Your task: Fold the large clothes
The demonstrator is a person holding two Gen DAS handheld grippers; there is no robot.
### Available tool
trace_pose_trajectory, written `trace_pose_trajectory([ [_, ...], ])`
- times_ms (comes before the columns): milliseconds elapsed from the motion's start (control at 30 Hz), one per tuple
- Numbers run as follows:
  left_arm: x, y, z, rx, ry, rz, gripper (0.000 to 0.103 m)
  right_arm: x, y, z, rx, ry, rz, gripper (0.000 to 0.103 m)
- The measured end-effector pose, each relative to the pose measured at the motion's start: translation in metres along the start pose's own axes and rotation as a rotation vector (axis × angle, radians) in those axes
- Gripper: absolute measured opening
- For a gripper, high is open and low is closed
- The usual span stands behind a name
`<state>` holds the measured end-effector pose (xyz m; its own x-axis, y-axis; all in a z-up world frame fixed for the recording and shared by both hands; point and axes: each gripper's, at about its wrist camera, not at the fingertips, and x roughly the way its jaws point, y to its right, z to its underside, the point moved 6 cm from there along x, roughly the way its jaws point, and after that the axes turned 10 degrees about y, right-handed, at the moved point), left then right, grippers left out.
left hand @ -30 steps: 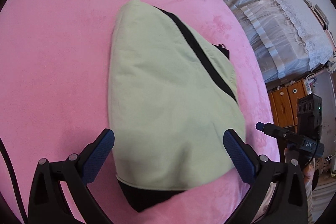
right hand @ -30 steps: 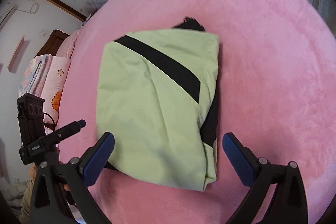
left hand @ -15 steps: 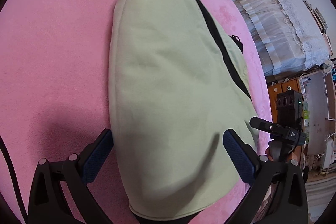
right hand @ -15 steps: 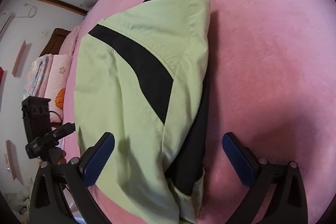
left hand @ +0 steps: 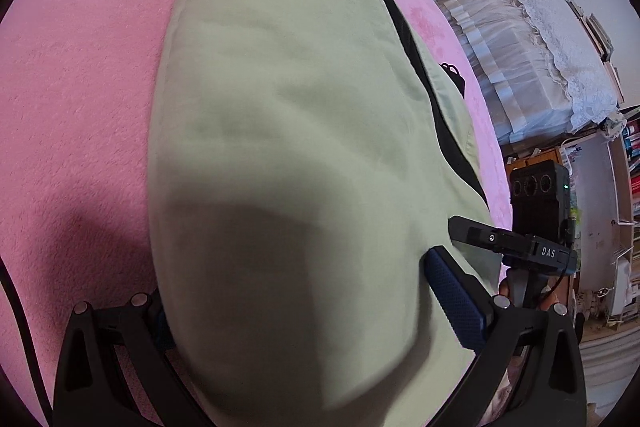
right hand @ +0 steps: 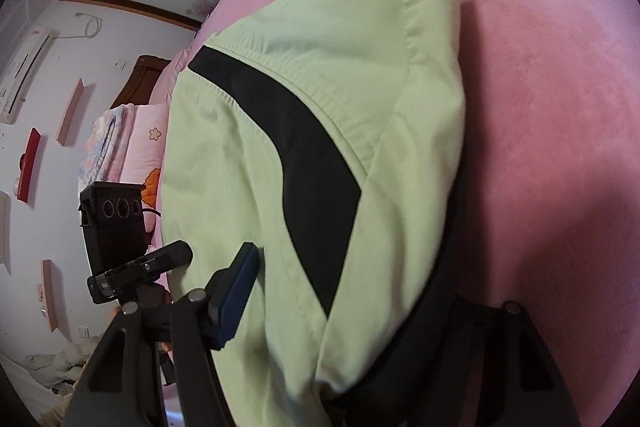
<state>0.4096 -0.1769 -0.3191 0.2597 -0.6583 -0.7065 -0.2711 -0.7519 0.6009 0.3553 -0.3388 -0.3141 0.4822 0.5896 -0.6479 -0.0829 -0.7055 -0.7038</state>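
Observation:
A folded light-green garment with a black stripe (left hand: 288, 147) lies on the pink bed (left hand: 72, 107); it also shows in the right wrist view (right hand: 320, 155). My left gripper (left hand: 308, 311) is pushed onto its near edge, jaws wide, cloth bulging between them; the left finger is partly hidden under the cloth. My right gripper (right hand: 360, 307) straddles the other near corner, jaws wide; its right finger is hidden behind the cloth. I cannot tell whether either pair of jaws presses the cloth.
The pink blanket (right hand: 560, 107) spreads around the garment. A white ruffled bed cover (left hand: 520, 39) and wooden drawers lie to the right in the left wrist view. Pillows (right hand: 120, 147) and a wardrobe are at the left in the right wrist view.
Both grippers moved forward and down onto the garment's near edge; the cloth now fills the space between each pair of fingers and hides one finger of each.

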Motion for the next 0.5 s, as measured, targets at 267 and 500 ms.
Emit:
trace_pose_trajectory([
  [267,-0.008,0.031,0.001,0.146,0.041,-0.238,0.065,-0.008,-0.027,0.002,-0.127,0.078,0.094,0.015],
  [500,-0.045,0.074,0.003,0.302,0.079,-0.292,0.04,-0.027,-0.076,0.02,-0.241,0.11,0.17,0.01],
])
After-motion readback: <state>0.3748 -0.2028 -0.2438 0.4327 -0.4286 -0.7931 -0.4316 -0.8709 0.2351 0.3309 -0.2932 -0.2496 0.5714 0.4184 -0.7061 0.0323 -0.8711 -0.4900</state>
